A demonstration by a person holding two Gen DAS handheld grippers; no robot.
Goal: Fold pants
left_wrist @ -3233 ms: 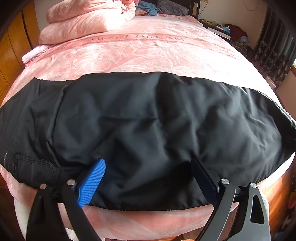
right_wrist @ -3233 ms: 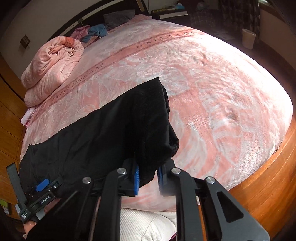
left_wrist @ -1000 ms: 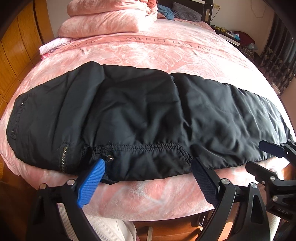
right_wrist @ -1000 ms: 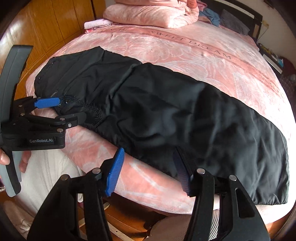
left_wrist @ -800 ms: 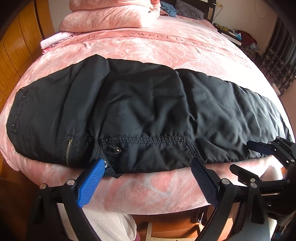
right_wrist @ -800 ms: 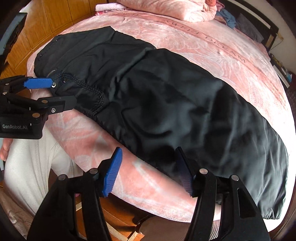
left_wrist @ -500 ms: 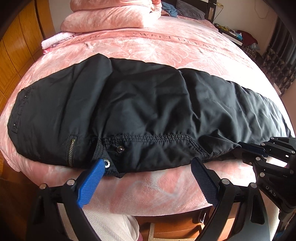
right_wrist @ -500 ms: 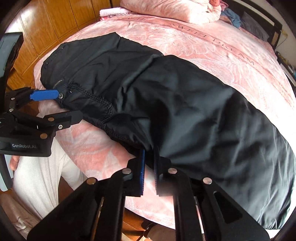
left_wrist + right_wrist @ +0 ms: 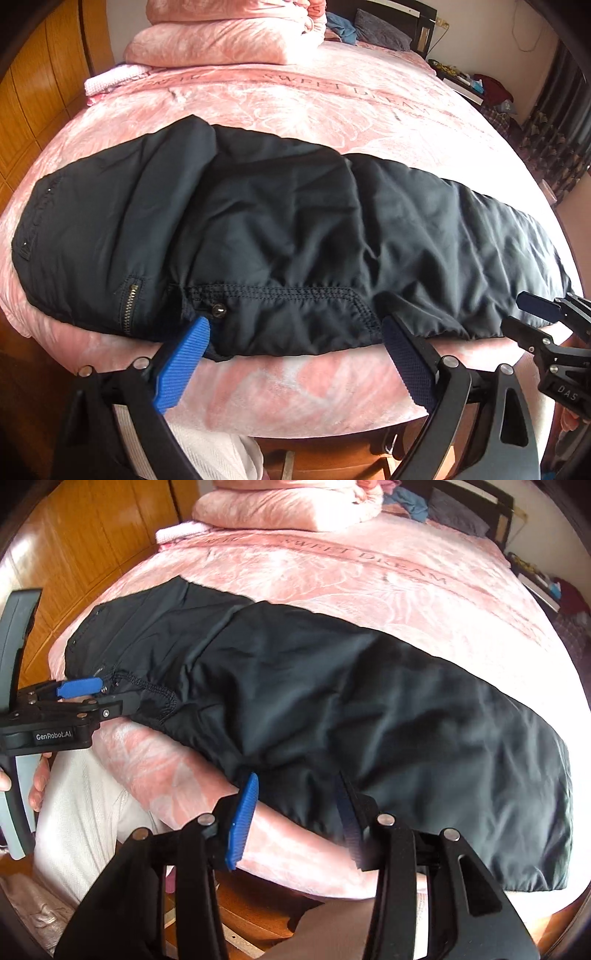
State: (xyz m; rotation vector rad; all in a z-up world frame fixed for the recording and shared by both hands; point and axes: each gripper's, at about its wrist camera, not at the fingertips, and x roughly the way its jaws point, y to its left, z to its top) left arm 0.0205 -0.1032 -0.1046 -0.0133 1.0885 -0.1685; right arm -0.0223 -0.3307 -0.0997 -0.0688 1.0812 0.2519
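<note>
Black pants (image 9: 295, 236) lie lengthwise along the near edge of the pink bed (image 9: 332, 99), waist end at the left, one half laid over the other. They also show in the right wrist view (image 9: 332, 709). My left gripper (image 9: 295, 354) is open, its blue pads just at the near hem by the snap button (image 9: 218, 309). It also shows in the right wrist view (image 9: 96, 698). My right gripper (image 9: 295, 819) is open at the near hem of the leg part. It also shows in the left wrist view (image 9: 524, 314).
Folded pink bedding (image 9: 229, 40) is stacked at the head of the bed. A wooden wardrobe (image 9: 92, 535) stands at the left. A nightstand with clutter (image 9: 465, 81) is at the far right. The person's light trousers (image 9: 85, 805) are against the bed edge.
My right gripper was shut on the pants' near hem half a second ago and has now opened and let go. The left gripper stayed open at the waist hem.
</note>
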